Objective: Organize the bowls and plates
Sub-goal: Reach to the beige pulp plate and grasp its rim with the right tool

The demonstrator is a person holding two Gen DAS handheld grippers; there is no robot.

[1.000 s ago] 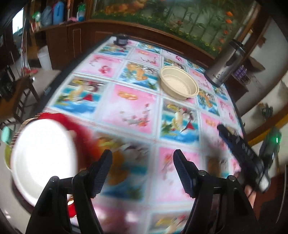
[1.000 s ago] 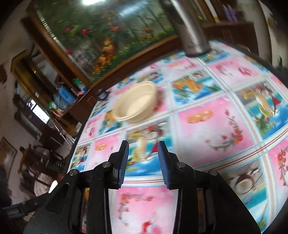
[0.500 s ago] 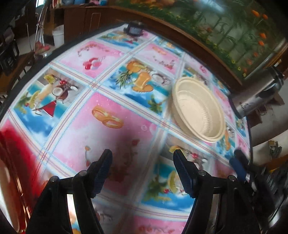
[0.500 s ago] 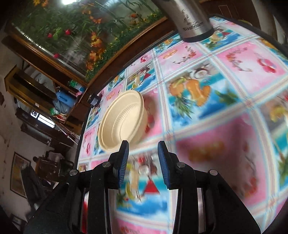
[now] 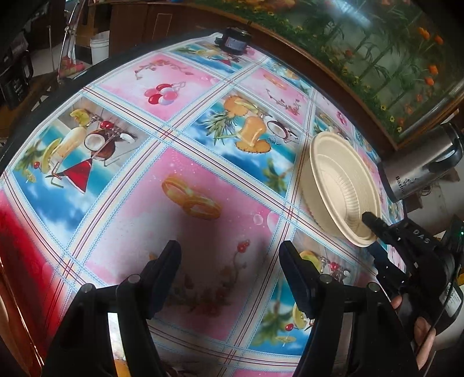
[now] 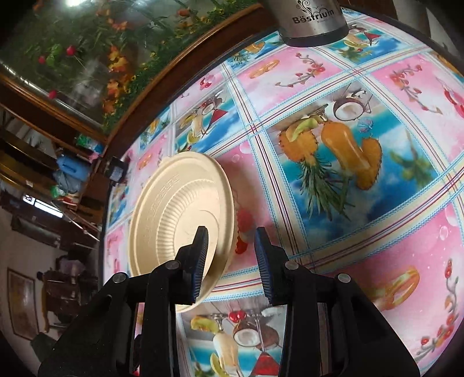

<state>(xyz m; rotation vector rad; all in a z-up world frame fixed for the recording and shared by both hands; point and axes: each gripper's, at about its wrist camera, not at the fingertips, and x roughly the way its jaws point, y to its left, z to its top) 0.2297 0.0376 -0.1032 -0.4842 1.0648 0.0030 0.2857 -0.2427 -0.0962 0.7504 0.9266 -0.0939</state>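
While the right gripper (image 6: 230, 258) straddles the near rim of the cream bowl (image 6: 179, 226), its jaws are closing, with one finger inside the bowl and the other outside; the rim lies between the pads, and firm contact is not yet seen. The left gripper (image 5: 230, 269) is held open and empty above the bench (image 5: 203, 162), well apart from the bowl. The bowl rests on the patterned bench cloth, near the steel flask (image 6: 311, 21). A thin, light rim is judged likely to flex or slip if the pads close off-centre, and the bowl could be pushed along the slick cloth. The flask, standing just beyond the bowl, is noted as the nearest obstruction to any lift away from the person. A small dark jar (image 5: 235, 40) stands at the bench's far edge, well clear of the bowl.
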